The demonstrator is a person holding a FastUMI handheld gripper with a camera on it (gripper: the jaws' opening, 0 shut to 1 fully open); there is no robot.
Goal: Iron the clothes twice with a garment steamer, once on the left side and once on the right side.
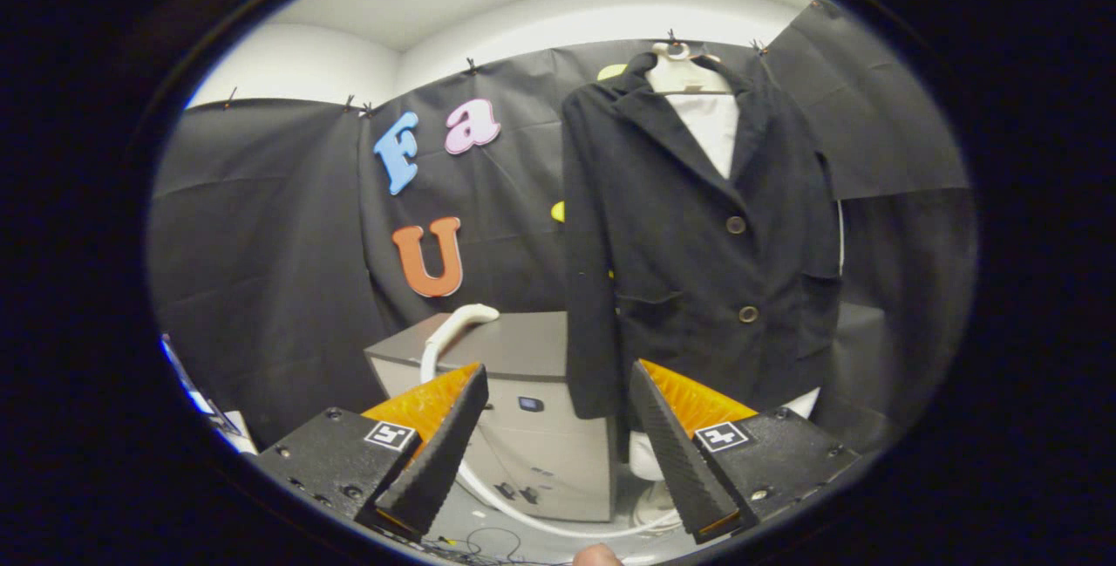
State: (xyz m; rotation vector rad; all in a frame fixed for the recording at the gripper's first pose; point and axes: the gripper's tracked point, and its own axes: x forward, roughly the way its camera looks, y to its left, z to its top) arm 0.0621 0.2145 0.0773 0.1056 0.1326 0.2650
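Note:
A black jacket point(697, 235) hangs on a white hanger point(684, 69) against the booth wall, over a white shirt front, beyond my right finger. The white steamer head point(458, 326) lies on a grey cabinet point(514, 348) just left of the jacket's sleeve, ahead of my left finger. Its white hose point(523, 509) loops down in front of the cabinet toward a white base point(649, 470) under the jacket. My gripper point(554, 453) is open, well short of the steamer, with nothing between its black fingers point(445, 444).
The grey cabinet has a front panel with a small dark button. Thin cables point(488, 540) lie on the floor near my fingertips. A fingertip point(597, 555) shows at the very bottom between my fingers. Black cloth walls close in left and right.

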